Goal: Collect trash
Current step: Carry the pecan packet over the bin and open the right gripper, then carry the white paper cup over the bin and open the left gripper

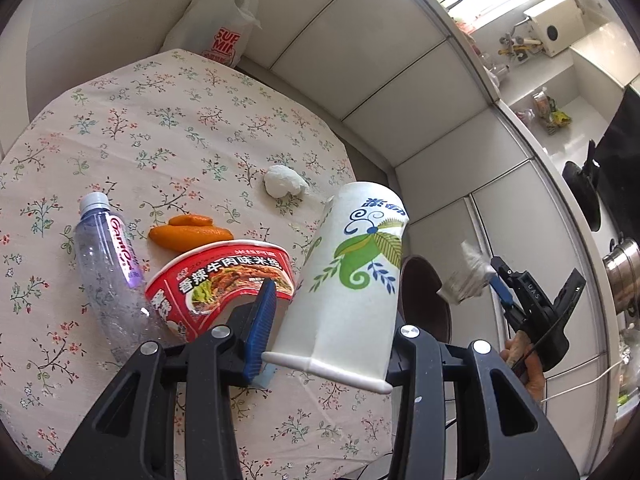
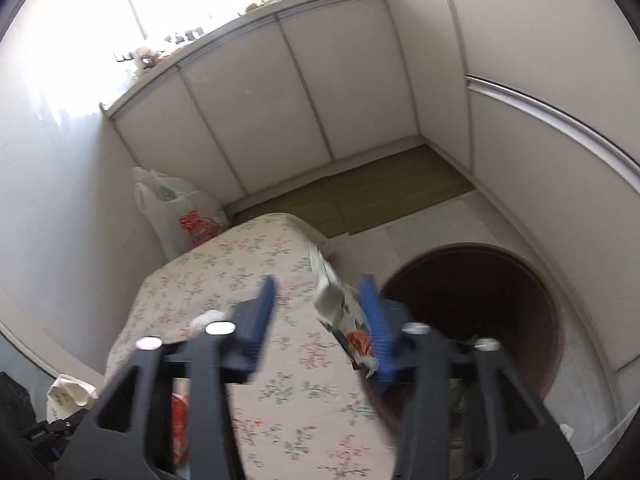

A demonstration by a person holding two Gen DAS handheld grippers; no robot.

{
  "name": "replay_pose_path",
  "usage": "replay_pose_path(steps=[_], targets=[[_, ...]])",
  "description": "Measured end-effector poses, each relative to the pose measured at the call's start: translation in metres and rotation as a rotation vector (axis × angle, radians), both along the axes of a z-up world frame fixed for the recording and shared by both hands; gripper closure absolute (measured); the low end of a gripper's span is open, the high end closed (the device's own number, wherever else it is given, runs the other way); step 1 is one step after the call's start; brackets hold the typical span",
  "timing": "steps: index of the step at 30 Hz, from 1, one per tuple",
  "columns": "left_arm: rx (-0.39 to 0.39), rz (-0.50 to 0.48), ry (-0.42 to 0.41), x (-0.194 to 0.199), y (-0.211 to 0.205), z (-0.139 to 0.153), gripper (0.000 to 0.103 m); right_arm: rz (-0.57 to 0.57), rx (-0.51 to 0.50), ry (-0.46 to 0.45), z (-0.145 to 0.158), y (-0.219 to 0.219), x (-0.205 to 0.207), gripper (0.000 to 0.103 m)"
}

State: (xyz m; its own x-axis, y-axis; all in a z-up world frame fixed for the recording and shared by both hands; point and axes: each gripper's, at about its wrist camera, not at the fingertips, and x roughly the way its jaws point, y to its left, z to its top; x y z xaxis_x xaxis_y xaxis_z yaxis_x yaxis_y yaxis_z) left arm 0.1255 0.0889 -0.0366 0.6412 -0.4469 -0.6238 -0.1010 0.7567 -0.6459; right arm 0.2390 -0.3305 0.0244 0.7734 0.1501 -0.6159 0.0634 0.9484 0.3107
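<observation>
My left gripper (image 1: 332,312) is shut on a white paper cup (image 1: 352,276) with a green leaf print, held tilted above the floral table's (image 1: 160,128) right edge. On the table lie a red instant noodle bowl (image 1: 224,280), a clear plastic bottle (image 1: 108,268), orange peel (image 1: 188,234) and a crumpled white tissue (image 1: 284,182). My right gripper (image 2: 320,312) is open, with a crumpled snack wrapper (image 2: 344,316) lying against its right finger (image 2: 374,320). It hangs beside the table over a dark red bin (image 2: 480,304). The left wrist view shows that wrapper (image 1: 466,276) too.
A white plastic bag with red print (image 1: 220,28) stands behind the table by the wall. White cabinet doors (image 2: 320,92) run along the room. A pot (image 1: 624,272) and a dark pan (image 1: 582,192) sit on the counter at right.
</observation>
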Motion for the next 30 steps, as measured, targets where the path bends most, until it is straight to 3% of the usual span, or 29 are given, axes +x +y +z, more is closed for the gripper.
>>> replay_pose_path(steps=[1, 3, 5, 10, 16, 19, 23, 26, 30], targets=[[0.007, -0.008, -0.006, 0.001, -0.007, -0.001, 0.062, -0.054, -0.018, -0.005, 0.000, -0.012, -0.005, 0.013], [0.029, -0.025, -0.012, 0.006, -0.022, -0.002, 0.062, -0.104, -0.011, -0.004, 0.002, -0.033, -0.011, 0.013], [0.035, -0.039, -0.012, 0.013, -0.038, -0.004, 0.062, -0.144, 0.023, -0.016, 0.008, -0.055, -0.019, 0.006], [0.003, -0.123, -0.027, 0.042, -0.098, 0.007, 0.062, -0.202, 0.093, -0.064, 0.025, -0.095, -0.036, 0.007], [0.009, -0.271, -0.139, 0.076, -0.199, 0.052, 0.062, -0.229, 0.138, -0.120, 0.044, -0.131, -0.056, 0.007], [0.009, -0.337, -0.158, 0.092, -0.245, 0.061, 0.062, -0.250, 0.154, -0.136, 0.049, -0.146, -0.063, 0.007], [0.032, -0.397, -0.138, 0.107, -0.294, 0.053, 0.061, -0.324, 0.186, -0.160, 0.046, -0.169, -0.073, 0.007], [0.057, -0.431, -0.110, 0.117, -0.320, 0.041, 0.061, -0.365, 0.266, -0.164, 0.038, -0.187, -0.078, 0.007], [0.074, -0.452, -0.051, 0.124, -0.342, 0.022, 0.054, -0.389, 0.327, -0.140, 0.027, -0.203, -0.079, 0.007]])
